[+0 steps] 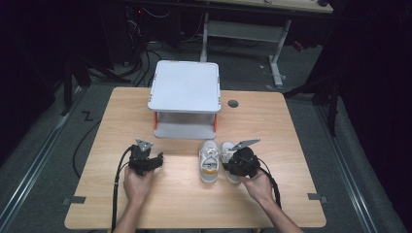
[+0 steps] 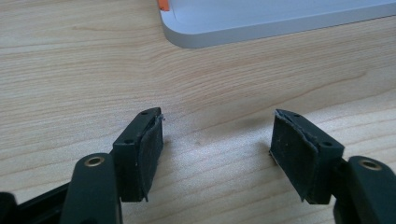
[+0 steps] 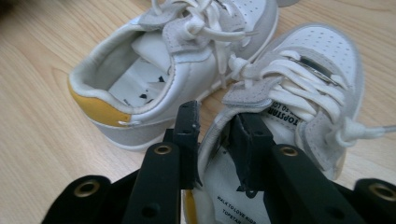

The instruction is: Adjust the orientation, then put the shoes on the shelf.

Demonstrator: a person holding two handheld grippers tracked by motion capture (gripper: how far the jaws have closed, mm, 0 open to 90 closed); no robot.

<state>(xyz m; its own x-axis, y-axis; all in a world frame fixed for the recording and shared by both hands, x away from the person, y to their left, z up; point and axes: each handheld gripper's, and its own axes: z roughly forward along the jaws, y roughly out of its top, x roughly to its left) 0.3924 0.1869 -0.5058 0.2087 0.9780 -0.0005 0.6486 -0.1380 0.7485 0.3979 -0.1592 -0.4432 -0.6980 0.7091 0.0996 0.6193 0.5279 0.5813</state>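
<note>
Two small white sneakers with yellow heel patches stand side by side on the wooden table (image 1: 291,145), toes toward the white stand. In the right gripper view they are one shoe (image 3: 140,79) and the other shoe (image 3: 322,56). My right gripper (image 3: 215,121) straddles the inner side wall of the right-hand shoe (image 1: 226,151) at its collar, one pad outside and one inside the opening. A small gap shows at the pads, so it is open. My left gripper (image 2: 217,135) rests low over bare wood, open and with nothing between its pads. From above it sits left of the shoes (image 1: 154,161).
A white two-tier stand (image 1: 184,87) with orange posts stands at the back middle of the table; its lower tray edge (image 2: 280,18) lies just ahead of my left gripper. A dark round hole (image 1: 233,103) is to its right. Cables trail from both grippers.
</note>
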